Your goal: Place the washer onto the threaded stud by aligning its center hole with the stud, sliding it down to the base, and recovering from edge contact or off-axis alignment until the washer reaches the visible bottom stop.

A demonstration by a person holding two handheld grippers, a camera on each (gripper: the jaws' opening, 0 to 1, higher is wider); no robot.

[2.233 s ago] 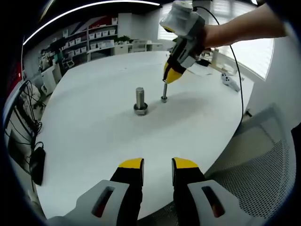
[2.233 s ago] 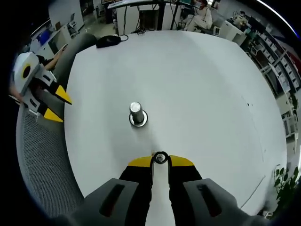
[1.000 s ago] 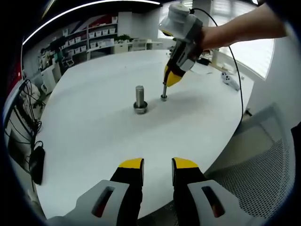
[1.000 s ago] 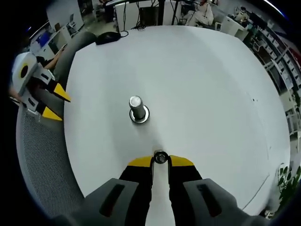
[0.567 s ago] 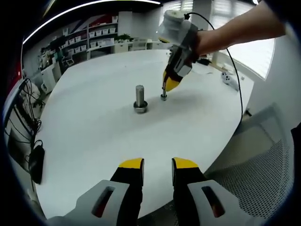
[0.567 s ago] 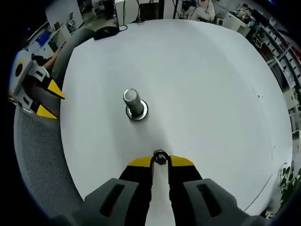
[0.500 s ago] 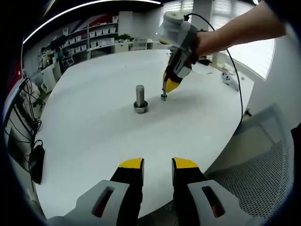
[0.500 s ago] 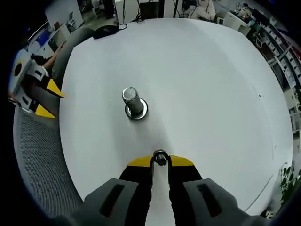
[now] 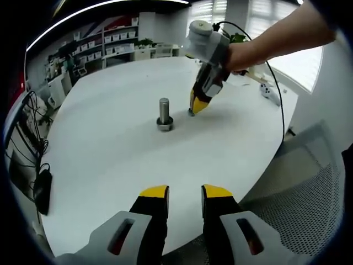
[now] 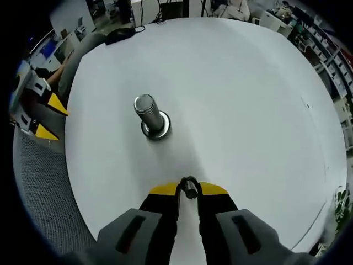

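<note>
We work over a broad white surface (image 9: 110, 143), round-edged, with a grey mesh chair (image 9: 309, 187) tucked at its rim. Near the middle stands the threaded stud (image 10: 148, 115), upright on a wide flat base that serves as the bottom stop; nothing sits on that base yet.

Our right gripper (image 10: 189, 189) holds its 2 jaws clamped on the washer (image 10: 189, 186), a small dark ring pinched by its edge between the yellow tips. In the left gripper view the right gripper (image 9: 197, 105) points steeply down just beside the stud (image 9: 164, 113), tips low near the surface, with the washer too small to make out there.

Our left gripper (image 9: 185, 194) waits back at the near edge, well apart from the stud, its jaws slightly apart and holding nothing.

We judge the step in hand to be the carry: the washer is gripped but not yet brought over the stud. The next move calls for lifting it above the stud's top, levelling the ring so its hole faces straight down, centring it on the axis, then lowering. An edge grip may leave the ring tilted, so it could catch on the rim or threads.
</note>
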